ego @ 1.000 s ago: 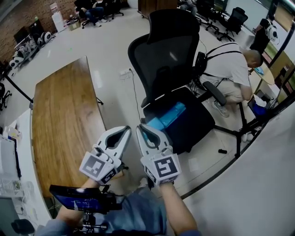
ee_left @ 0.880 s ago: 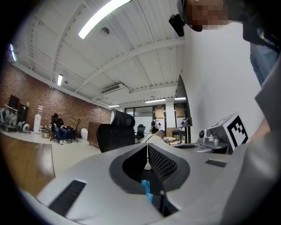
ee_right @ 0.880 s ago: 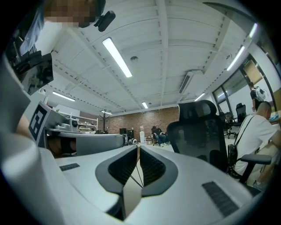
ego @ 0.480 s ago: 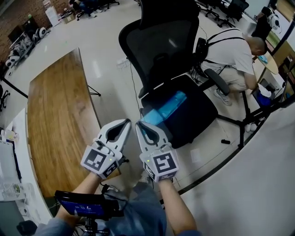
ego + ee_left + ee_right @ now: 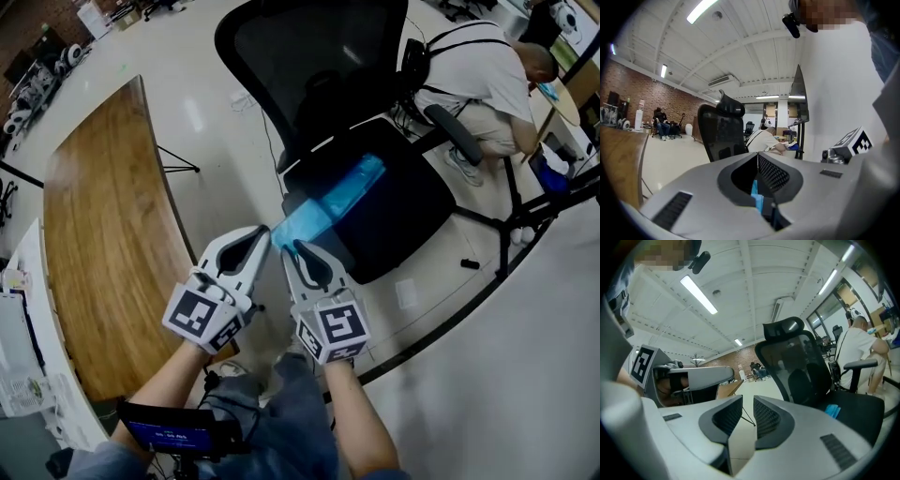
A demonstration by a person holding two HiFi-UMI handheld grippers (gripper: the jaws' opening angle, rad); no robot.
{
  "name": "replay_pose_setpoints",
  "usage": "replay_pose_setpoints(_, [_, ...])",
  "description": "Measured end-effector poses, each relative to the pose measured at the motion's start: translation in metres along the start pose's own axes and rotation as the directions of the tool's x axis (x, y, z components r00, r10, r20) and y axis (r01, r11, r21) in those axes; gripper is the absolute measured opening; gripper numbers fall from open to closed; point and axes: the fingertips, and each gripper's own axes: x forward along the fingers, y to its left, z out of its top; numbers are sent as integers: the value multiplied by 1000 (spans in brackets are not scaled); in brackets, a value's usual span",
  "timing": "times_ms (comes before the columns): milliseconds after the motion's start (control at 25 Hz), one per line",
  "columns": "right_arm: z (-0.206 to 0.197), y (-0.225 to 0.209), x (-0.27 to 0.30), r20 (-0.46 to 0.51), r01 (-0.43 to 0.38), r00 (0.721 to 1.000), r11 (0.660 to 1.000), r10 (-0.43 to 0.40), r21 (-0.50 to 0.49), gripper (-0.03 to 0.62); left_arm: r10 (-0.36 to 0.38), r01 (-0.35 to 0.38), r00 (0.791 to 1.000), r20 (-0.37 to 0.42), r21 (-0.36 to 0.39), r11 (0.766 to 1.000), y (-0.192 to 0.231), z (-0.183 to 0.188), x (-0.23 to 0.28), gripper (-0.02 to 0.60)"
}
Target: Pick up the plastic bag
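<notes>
The left gripper [image 5: 265, 236] has its jaws pressed together on the near end of the blue plastic bag [image 5: 330, 199], and the rest of the bag lies stretched over the seat of the black office chair [image 5: 398, 211]. Just beside it, the right gripper [image 5: 298, 249] is opening its jaws, with a narrow gap and nothing between them. The chair's backrest [image 5: 309, 66] rises behind the bag, a wooden table [image 5: 103, 216] runs along the left, and a person [image 5: 478, 84] crouches past the armrest [image 5: 454, 134].
</notes>
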Motion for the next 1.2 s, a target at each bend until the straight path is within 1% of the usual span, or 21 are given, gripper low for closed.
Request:
replay_pose_setpoints(200, [-43,-19,5,-40,41,999,994,-37,102,85,14,-14,1000,-16,-13,1000,7,-17,10,20])
replay_pose_setpoints(240, [-53,-22,6,-51,52,998,990,-46,129,108,18,-18,1000,-18,-21,1000,7,-20,11,20])
replay_pose_setpoints(400, [-88,-35,12,-79,99,994,959,-81,264,110,5,-7,999,-37,-36,999,-1,-37,15,20])
replay_pose_setpoints(480, [-103,-41,13,-92,133,990,932,-108,338,110,0,-2,999,-55,-40,999,-3,-48,15,20])
replay_pose_setpoints(600, [-125,-47,16,-118,175,984,871,-136,459,114,3,-7,997,-76,-46,999,0,-57,15,20])
replay_pose_setpoints(640, [-132,-48,16,-127,185,982,848,-140,497,142,3,-7,997,-79,-46,999,1,-58,16,20])
replay_pose_setpoints(760, [-150,-51,18,-140,203,979,780,-148,592,188,9,-13,996,-88,-46,999,5,-61,14,20])
replay_pose_setpoints(840, [-159,-52,21,-139,207,978,744,-153,636,209,15,-20,995,-94,-44,999,10,-63,12,20])
replay_pose_setpoints(920, [-163,-53,25,-119,194,981,710,-154,677,222,15,-20,995,-102,-48,999,12,-64,12,20])
replay_pose_setpoints(960, [-163,-55,27,-103,185,982,692,-158,698,259,11,-17,994,-108,-54,998,12,-65,13,20])
replay_pose_setpoints(1000, [-164,-56,28,-91,180,982,676,-166,715,259,8,-14,994,-112,-58,998,12,-67,13,20])
replay_pose_setpoints(1040, [-165,-58,29,-85,181,981,664,-174,725,259,8,-15,994,-113,-58,998,14,-68,13,20])
replay_pose_setpoints(1200, [-174,-63,36,-96,187,980,643,-174,743,259,12,-18,993,-115,-51,999,18,-73,15,20])
